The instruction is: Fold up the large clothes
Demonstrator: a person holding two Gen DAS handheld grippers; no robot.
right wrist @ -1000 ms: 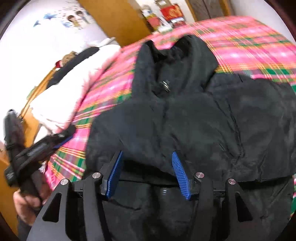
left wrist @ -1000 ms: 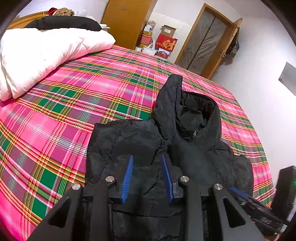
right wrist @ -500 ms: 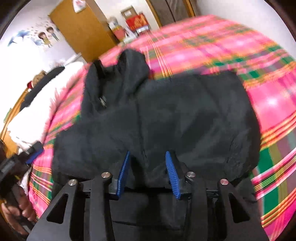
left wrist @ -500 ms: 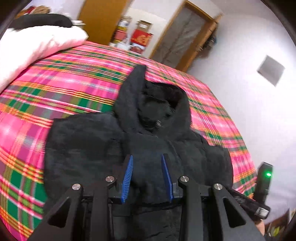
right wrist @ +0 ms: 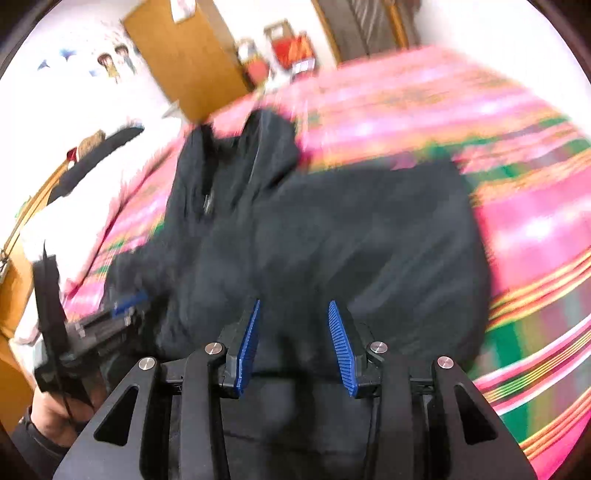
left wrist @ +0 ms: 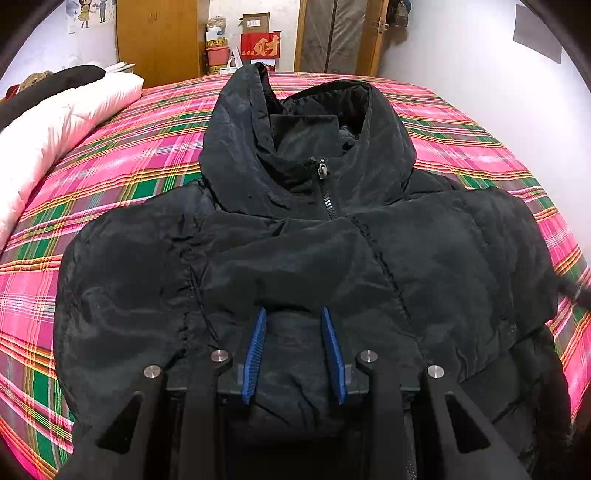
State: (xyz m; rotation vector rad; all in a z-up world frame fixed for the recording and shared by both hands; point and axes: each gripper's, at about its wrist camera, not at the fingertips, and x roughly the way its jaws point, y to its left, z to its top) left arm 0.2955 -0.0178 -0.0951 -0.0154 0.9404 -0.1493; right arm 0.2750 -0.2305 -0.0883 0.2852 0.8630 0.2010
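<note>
A black hooded puffer jacket (left wrist: 295,251) lies face up on the pink plaid bed (left wrist: 122,162), zipped, hood toward the far end, sleeves folded in across the chest. My left gripper (left wrist: 293,317) hovers over the jacket's lower middle with its blue pads apart and nothing between them. In the blurred right wrist view the jacket (right wrist: 332,240) fills the middle. My right gripper (right wrist: 293,314) is open above the jacket's near right part. The left gripper (right wrist: 122,314) shows there at the left, held by a hand.
A white duvet (left wrist: 48,129) with a dark garment (left wrist: 55,85) on it lies along the bed's left side. A wooden wardrobe (left wrist: 159,37), boxes (left wrist: 255,40) and a door (left wrist: 340,33) stand beyond the bed. A white wall (left wrist: 480,66) borders the right.
My left gripper swung round to face the jacket square from its lower end. My right gripper moved fast to the right over the jacket and its jaws opened a little wider.
</note>
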